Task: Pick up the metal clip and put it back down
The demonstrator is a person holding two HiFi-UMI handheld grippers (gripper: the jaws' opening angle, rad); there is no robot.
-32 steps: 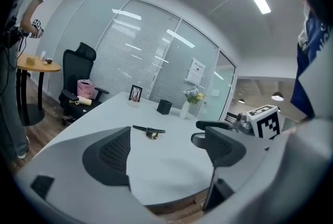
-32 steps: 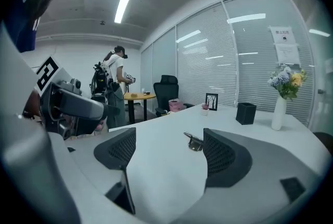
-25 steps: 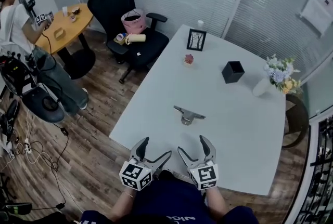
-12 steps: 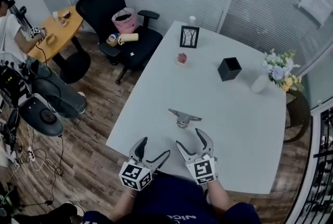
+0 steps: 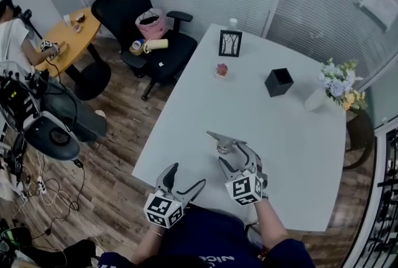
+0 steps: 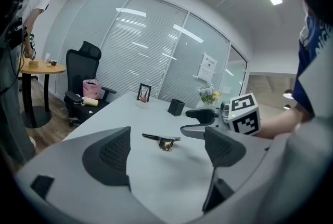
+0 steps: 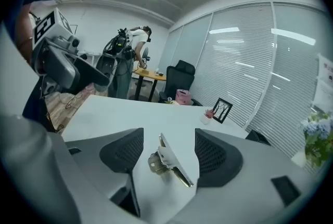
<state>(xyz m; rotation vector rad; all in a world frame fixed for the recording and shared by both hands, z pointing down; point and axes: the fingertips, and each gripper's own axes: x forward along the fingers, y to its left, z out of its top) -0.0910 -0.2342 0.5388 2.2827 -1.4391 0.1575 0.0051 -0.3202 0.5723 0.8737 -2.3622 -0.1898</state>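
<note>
The metal clip (image 5: 224, 140) lies on the white table (image 5: 292, 155), near its front edge. My right gripper (image 5: 233, 155) has reached it. In the right gripper view the clip (image 7: 169, 162) sits between the two pads (image 7: 123, 150) with a gap on each side. The jaws are closing and neither pad touches it. My left gripper (image 5: 186, 176) hovers open over the table's near edge, left of the clip, with nothing in it. From the left gripper view the clip (image 6: 162, 140) lies ahead, and the right gripper (image 6: 200, 121) reaches in from the right.
Further back on the table stand a picture frame (image 5: 231, 43), a small pink plant (image 5: 221, 69), a black box (image 5: 278, 81) and a vase of flowers (image 5: 333, 87). A black office chair (image 5: 144, 12) is off the table's left. A person (image 5: 17, 33) works at a round table.
My right gripper has moved forward from the table's edge until its jaws straddle the clip, and the jaws have narrowed. The left gripper has stayed in place.
</note>
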